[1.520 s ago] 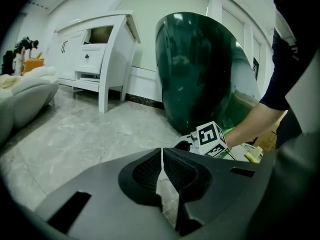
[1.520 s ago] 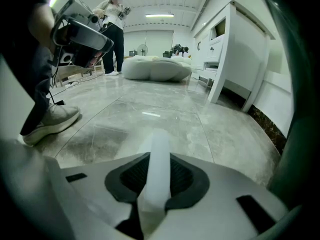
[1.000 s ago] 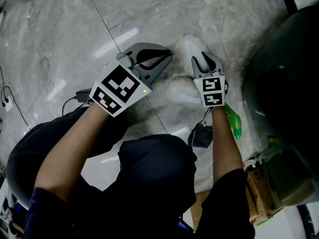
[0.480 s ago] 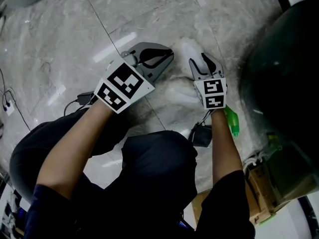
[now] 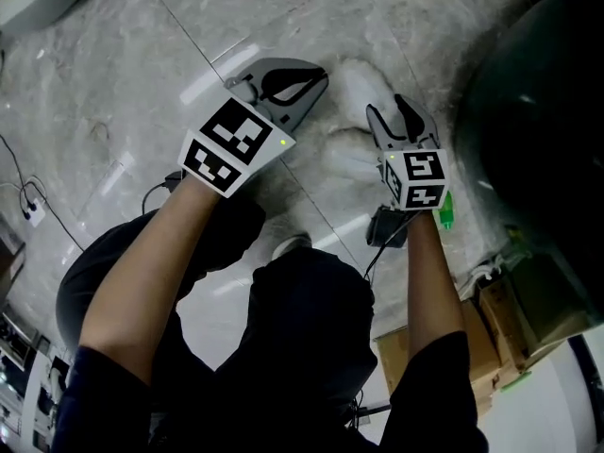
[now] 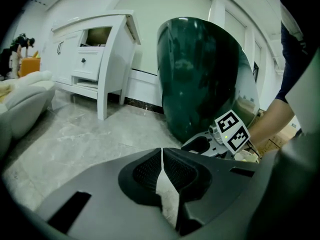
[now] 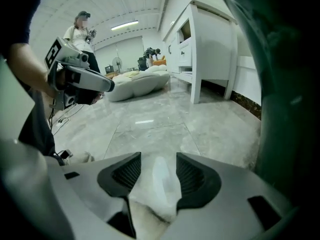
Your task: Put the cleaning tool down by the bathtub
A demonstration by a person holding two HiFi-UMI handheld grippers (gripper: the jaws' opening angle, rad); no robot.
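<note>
**Duster down beside bathtub**

We note a grey marble floor (image 5: 142, 64), with the dark green bathtub (image 5: 538, 92) standing at its right. The white fluffy duster (image 5: 354, 88) lies on the floor just beside the bathtub, its green handle (image 5: 445, 208) pointing back toward the person. The right tool (image 5: 389, 111) hangs over the duster. Its jaws are wide and have just been opening, with fluff showing between them but not pressed. The left tool (image 5: 316, 83) is closed on nothing, next to the duster.
</note>
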